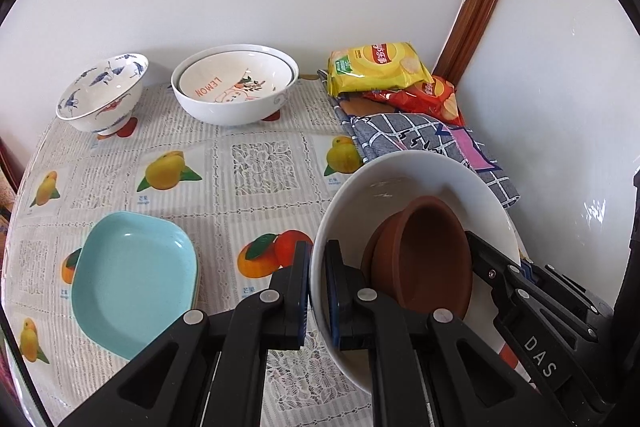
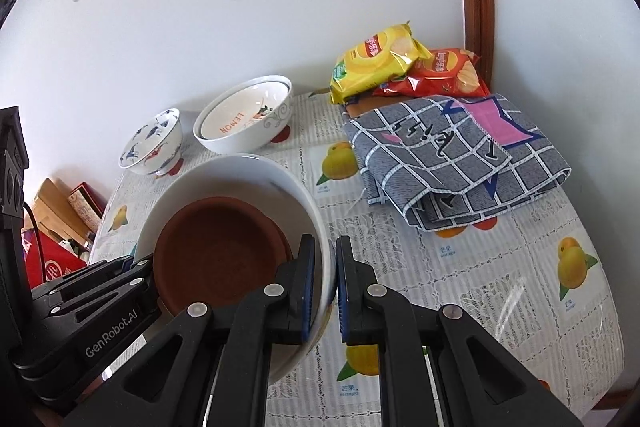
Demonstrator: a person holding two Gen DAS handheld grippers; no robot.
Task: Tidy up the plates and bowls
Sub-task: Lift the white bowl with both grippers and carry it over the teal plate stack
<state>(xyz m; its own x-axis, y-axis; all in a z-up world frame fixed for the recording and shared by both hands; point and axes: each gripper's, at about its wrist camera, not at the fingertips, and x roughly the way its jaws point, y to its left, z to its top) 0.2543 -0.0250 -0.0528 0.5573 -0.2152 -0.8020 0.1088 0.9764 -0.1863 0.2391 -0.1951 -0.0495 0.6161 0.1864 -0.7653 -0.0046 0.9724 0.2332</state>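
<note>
Together, both sets of fingers clamp the white bowl [image 1: 420, 183]: left gripper [image 1: 318, 291] on its nine o'clock rim, right gripper [image 2: 334, 283] at three o'clock. Brown dishes [image 2: 216, 255] sit inside, above the worktop [image 1: 260, 163].

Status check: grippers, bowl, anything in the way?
Both hand-held grippers, left and right, shut on white bowl rim, opposite sides. Brown dishes nested inside. Bowl tilted. Nothing blocking.
</note>
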